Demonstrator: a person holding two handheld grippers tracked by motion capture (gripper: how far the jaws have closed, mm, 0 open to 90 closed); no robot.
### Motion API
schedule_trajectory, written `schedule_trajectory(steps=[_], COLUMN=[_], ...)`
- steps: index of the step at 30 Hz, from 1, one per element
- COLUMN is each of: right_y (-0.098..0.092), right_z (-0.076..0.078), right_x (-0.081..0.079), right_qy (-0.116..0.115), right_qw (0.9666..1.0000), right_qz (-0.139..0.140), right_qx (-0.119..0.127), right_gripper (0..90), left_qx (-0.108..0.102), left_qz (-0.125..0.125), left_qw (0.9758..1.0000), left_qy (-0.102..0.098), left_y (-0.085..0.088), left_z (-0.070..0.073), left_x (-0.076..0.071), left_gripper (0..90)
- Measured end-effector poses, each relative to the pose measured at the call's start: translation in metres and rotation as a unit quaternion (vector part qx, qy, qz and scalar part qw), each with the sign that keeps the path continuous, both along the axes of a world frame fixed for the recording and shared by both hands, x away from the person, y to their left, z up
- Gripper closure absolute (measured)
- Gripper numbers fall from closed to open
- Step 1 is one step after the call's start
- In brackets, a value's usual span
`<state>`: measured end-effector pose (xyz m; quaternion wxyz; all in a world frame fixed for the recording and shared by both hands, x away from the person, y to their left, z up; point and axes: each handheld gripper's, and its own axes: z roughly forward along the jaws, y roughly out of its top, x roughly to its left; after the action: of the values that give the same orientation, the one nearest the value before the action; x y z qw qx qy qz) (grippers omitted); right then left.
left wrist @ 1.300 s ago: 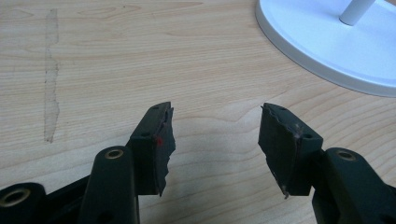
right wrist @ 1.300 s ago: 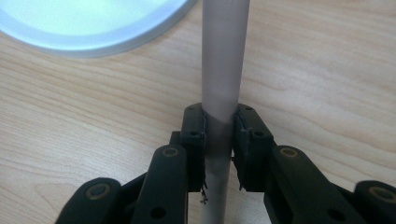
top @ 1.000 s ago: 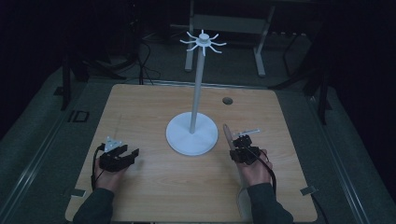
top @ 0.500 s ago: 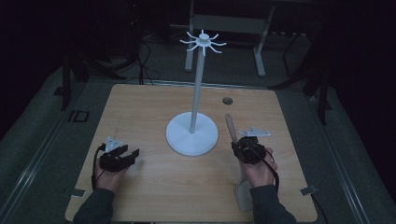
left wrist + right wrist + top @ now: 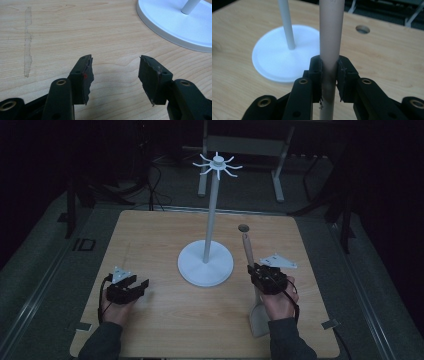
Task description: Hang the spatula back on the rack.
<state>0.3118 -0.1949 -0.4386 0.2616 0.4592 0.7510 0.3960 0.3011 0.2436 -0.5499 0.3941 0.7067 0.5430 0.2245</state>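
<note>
Right tool [image 5: 263, 276], held in the person's right hand [image 5: 279, 302] at the near right of the light wooden desk [image 5: 150, 235], is clenched on the round handle of a pale beige wooden spatula [image 5: 246, 251]. In the right gripper view its two black jaws press against either side of that handle [image 5: 331, 37], which rises straight between them. From the high view the handle points toward the far edge of the desk, while the flat blade [image 5: 259, 319] lies near the person, beside the right sleeve; whether the blade touches the desk is hard to tell in the dim light.

Left tool [image 5: 131, 288] sits at the near left of the desk in the person's left hand [image 5: 114, 306], released, its jaws spread apart over bare wood with nothing between them, as the left gripper view [image 5: 115, 75] shows.

Between the two tools, slightly farther off, stands a white metal stand with a round flat base [image 5: 205, 263], a thin upright pole and a ring of short curved hooks at the top [image 5: 217, 165]. The spatula handle lies just right of the base. A small round hole [image 5: 243, 227] in the desk lies beyond the handle tip.
</note>
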Motion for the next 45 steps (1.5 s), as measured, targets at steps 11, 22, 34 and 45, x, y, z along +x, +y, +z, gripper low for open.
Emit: schedule_trajectory(steps=[11,22,34,45], right_y=[0.003,0.008,0.009,0.013], right_z=[0.017,0.026,0.033,0.041], right_x=[-0.004,-0.006,-0.006,-0.005], right_qy=[-0.041,-0.071,-0.097,-0.110], right_qw=[0.9988,0.9966,0.9936,0.9919], right_qz=[0.011,0.024,0.030,0.038], right_qx=[0.022,0.034,0.049,0.051], right_gripper=[75.4,75.4,75.4,75.4], left_qx=[-0.001,0.001,-0.001,-0.003], left_qz=[0.001,-0.001,0.001,0.002], left_qw=[1.0000,1.0000,1.0000,1.0000], left_qy=[-0.001,0.001,0.000,-0.002], left_y=[0.000,0.001,0.001,0.001], left_z=[0.000,0.001,0.001,0.001], left_x=[0.000,0.000,0.000,0.000], left_gripper=[45.1,45.1,45.1,45.0])
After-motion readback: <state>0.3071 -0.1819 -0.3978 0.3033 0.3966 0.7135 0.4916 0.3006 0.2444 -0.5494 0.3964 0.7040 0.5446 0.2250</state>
